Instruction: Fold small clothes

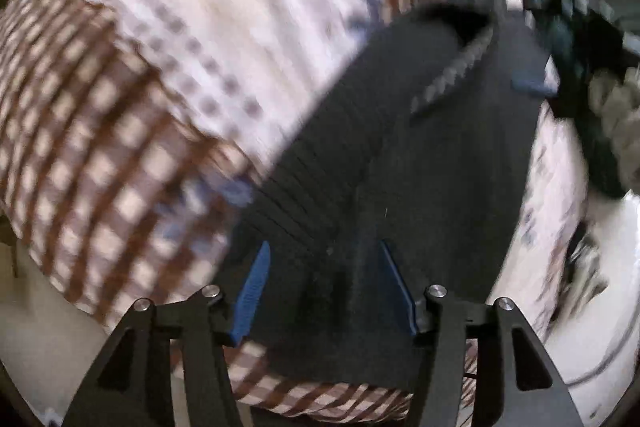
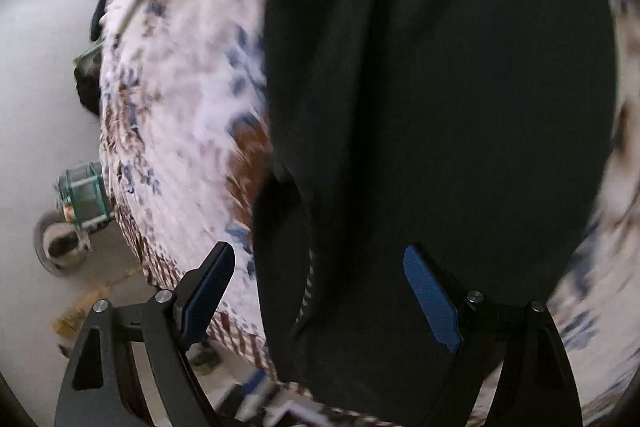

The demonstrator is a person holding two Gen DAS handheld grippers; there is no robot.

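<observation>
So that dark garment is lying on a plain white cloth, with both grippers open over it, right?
Not quite: the cloth under the dark garment is patterned, brown checks and blue print on white, as the left wrist view shows. Both the left gripper and right gripper are open.

The dark garment (image 1: 420, 187) lay spread over the patterned cloth (image 1: 160, 87), filling the ground directly ahead of the left gripper (image 1: 324, 291), whose blue pads stood apart with a fold of the fabric between them. The right gripper (image 1: 532, 75) crowded the garment's far end there. To the left, the checked and dotted cloth lay bare and open. From the right wrist, the right gripper (image 2: 320, 291) stood wide over the garment (image 2: 440, 107); bare floor (image 2: 40, 87) beyond the cloth's (image 2: 180, 87) left edge held a wheeled stand (image 2: 76, 211).
</observation>
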